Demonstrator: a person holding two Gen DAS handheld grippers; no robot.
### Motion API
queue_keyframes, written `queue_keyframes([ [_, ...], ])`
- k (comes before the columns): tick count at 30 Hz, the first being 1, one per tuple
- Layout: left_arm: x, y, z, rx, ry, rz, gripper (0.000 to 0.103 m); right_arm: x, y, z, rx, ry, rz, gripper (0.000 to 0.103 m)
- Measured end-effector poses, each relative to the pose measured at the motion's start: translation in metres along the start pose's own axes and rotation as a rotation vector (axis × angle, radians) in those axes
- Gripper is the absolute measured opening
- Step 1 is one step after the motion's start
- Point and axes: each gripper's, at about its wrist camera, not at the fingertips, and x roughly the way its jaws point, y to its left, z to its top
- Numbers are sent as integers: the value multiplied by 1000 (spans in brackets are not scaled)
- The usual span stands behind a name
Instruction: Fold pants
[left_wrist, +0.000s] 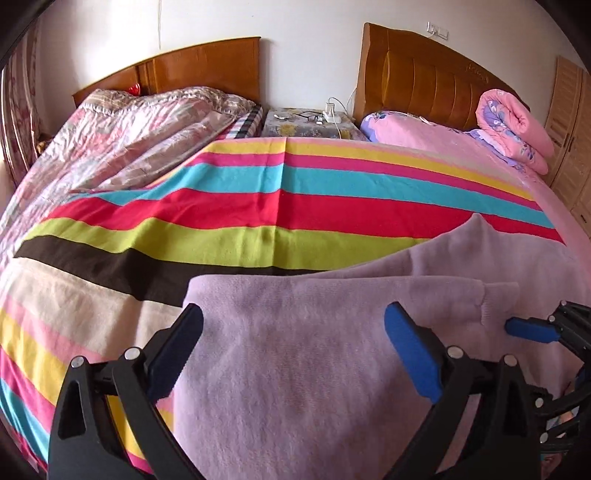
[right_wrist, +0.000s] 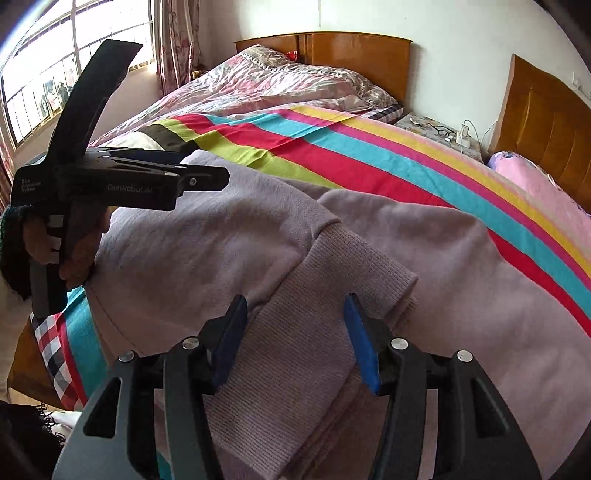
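Lilac pants (left_wrist: 295, 369) folded on striped blanket (left_wrist: 258, 206); left hand-held gripper (left_wrist: 291, 325) and right hand-held gripper (right_wrist: 295, 314) both spread, released.

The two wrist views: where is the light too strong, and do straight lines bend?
Right wrist view: the window is overexposed, nearly white. Left wrist view: even light, no glare; the striped blanket bows from fisheye distortion. Both views: dark corners, pants sharp.

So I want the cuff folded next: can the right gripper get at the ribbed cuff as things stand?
Probably yes: the right gripper is open with the ribbed cuff lying uncovered between its fingers, on top of the pants.
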Motion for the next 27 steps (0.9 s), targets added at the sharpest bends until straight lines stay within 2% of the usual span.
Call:
queue_keyframes([
  [2, -14, -5, -3, 29, -16, 50, 99, -14, 8, -2, -22, -39, 1, 55],
  [4, -24, -6, -12, 39, -25, 66, 99, -22, 16, -3, -37, -64, 30, 56],
  [7, -19, -4, -29, 48, 7, 92, 99, -13, 28, -8, -88, -35, 13, 59],
  [9, -9, 1, -40, 36, 44, 93, 99, 2, 29, -16, -85, 19, -11, 61],
  [11, -8, 6, -47, 18, 36, 73, 100, 2, 28, -20, -68, -3, -5, 61],
  [16, -18, 5, -48, 20, 19, 89, 99, -16, 30, -20, -39, -29, -33, 61],
  [18, -22, 4, -50, 16, 14, 87, 99, -22, 33, -23, -32, -45, -22, 64],
  [21, -22, 3, -56, 11, 25, 91, 99, -12, 37, -31, -53, 1, -22, 72],
  [24, -23, 2, -60, 12, 26, 100, 99, -11, 31, -37, -10, -8, 4, 73],
  [27, -30, 1, -61, 7, 22, 118, 99, -22, 31, -37, -2, -24, -15, 73],
])
